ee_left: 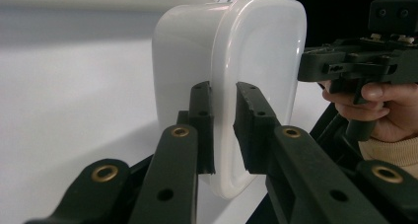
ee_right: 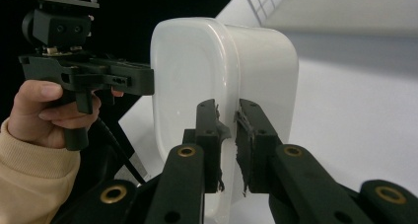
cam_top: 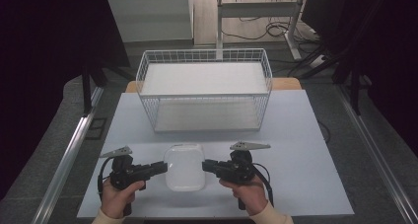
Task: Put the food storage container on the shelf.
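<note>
a white lidded box (cam_top: 185, 167) sat on the pale table (cam_top: 296, 135), near its front edge, between the two grippers. behind it, well apart, stood a white wire basket (cam_top: 204, 88) with two shelves, set toward the table's far edge.

the left gripper (cam_top: 163, 167) came in from the box's left side, held in the left hand (cam_top: 117, 198). in the left gripper view its jaws sat close together around the protruding rim of the lid (ee_left: 261, 86), one jaw on the tub side and one on the lid's face, clamped on that rim.

the right gripper (cam_top: 205, 166) met the box from the right, held in the right hand (cam_top: 251, 197). in the right gripper view its jaws likewise pinched the lid's rim (ee_right: 185, 86), with worn, ragged pads (ee_right: 245, 135) pressed against the plastic.

both grippers lay roughly level, pointing at each other across the box. each bore a grey plate on top, and cream sleeves (cam_top: 268, 215) showed at the wrists.
</note>
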`<state>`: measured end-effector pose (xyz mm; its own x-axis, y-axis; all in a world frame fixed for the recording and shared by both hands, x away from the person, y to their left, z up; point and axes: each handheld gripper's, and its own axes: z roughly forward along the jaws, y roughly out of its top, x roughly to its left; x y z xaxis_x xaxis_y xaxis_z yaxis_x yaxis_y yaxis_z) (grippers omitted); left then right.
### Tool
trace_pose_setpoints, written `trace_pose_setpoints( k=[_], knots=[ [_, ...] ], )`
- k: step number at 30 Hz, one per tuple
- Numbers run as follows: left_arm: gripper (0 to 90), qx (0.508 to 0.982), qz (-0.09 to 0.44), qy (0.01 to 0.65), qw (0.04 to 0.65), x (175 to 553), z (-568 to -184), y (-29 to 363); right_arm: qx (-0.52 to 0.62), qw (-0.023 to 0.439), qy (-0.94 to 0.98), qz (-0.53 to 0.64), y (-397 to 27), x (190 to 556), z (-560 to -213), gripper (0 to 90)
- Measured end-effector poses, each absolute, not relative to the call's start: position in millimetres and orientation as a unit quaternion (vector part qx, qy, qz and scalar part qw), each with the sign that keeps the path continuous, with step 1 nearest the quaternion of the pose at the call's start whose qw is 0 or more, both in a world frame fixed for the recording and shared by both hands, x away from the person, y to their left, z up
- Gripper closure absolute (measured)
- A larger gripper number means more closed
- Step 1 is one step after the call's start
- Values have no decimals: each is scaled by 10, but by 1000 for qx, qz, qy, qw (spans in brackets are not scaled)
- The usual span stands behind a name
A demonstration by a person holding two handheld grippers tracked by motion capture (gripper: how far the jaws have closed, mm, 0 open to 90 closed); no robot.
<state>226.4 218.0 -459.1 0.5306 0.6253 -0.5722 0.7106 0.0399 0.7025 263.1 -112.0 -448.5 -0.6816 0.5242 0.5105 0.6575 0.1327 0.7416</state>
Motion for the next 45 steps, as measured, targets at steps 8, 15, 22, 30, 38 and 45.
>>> trace_pose_setpoints(
  k=[8,15,22,30,38,45],
  knots=[
    [782,703,-19,464,538,2469,-4228,2087,-384,46,-742,-547,-1214,2744,-4186,802],
    [779,703,-12,454,547,2613,-4010,2050,-375,41,-736,-562,-1288,2872,-3930,807],
    [774,706,4,444,551,2814,-3728,2018,-362,23,-741,-565,-1300,3014,-3653,807],
    [770,708,3,436,556,2979,-3514,2009,-351,15,-741,-573,-1325,3139,-3387,807],
    [770,708,8,432,559,3229,-3243,2018,-346,8,-742,-573,-1309,3395,-3109,807],
    [770,709,6,435,554,3573,-3016,2025,-347,4,-747,-568,-1294,3692,-2902,806]
  ],
)
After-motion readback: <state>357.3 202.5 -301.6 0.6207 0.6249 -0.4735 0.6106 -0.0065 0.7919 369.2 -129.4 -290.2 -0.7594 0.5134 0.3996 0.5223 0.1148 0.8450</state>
